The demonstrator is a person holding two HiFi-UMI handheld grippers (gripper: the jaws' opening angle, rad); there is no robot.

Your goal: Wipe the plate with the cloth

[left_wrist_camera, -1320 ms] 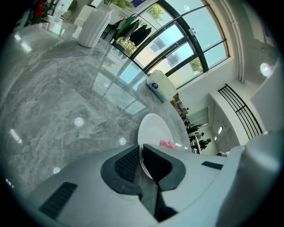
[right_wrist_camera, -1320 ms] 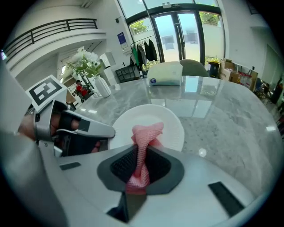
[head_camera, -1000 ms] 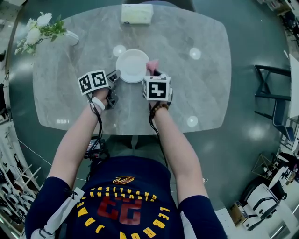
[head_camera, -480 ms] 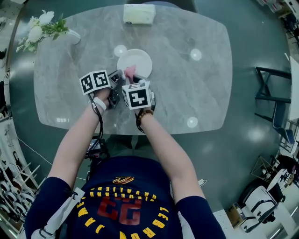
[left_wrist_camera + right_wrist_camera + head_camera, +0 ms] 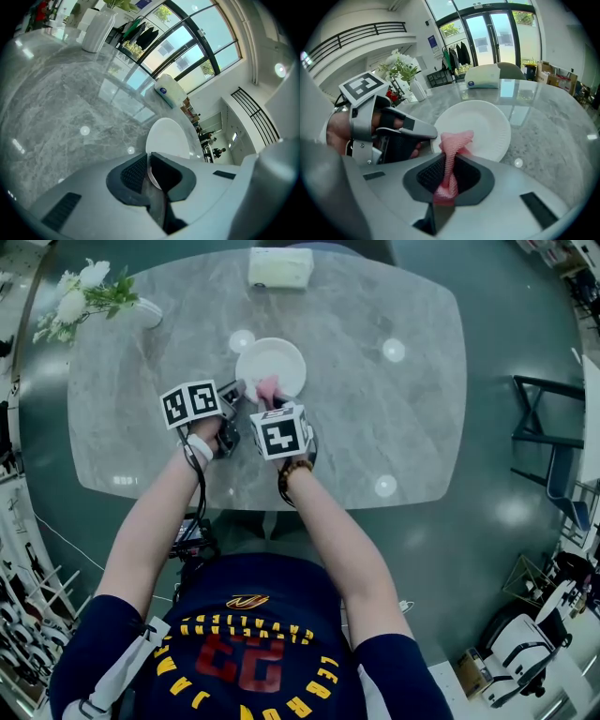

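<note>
Right tongs (image 5: 449, 171) nudged rightward, clamping cloth (image 5: 455, 142), left tongs (image 5: 149, 172) seemingly pinching plate (image 5: 169, 137)

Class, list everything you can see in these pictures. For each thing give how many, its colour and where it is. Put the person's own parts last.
table: one, grey marble, under everything else.
plate: one, white, middle of the table.
cloth: one, pink, its tip over the plate's near side.
box: one, pale, far edge of the table.
vase: one, white, holding white flowers with green leaves, far left corner.
frame: one, dark, likely a chair, on the floor at the right.
left gripper: one, grey, shut on the plate's near rim.
right gripper: one, grey, shut on the cloth.
forearms: two, bare, reaching over the table's near edge.
</note>
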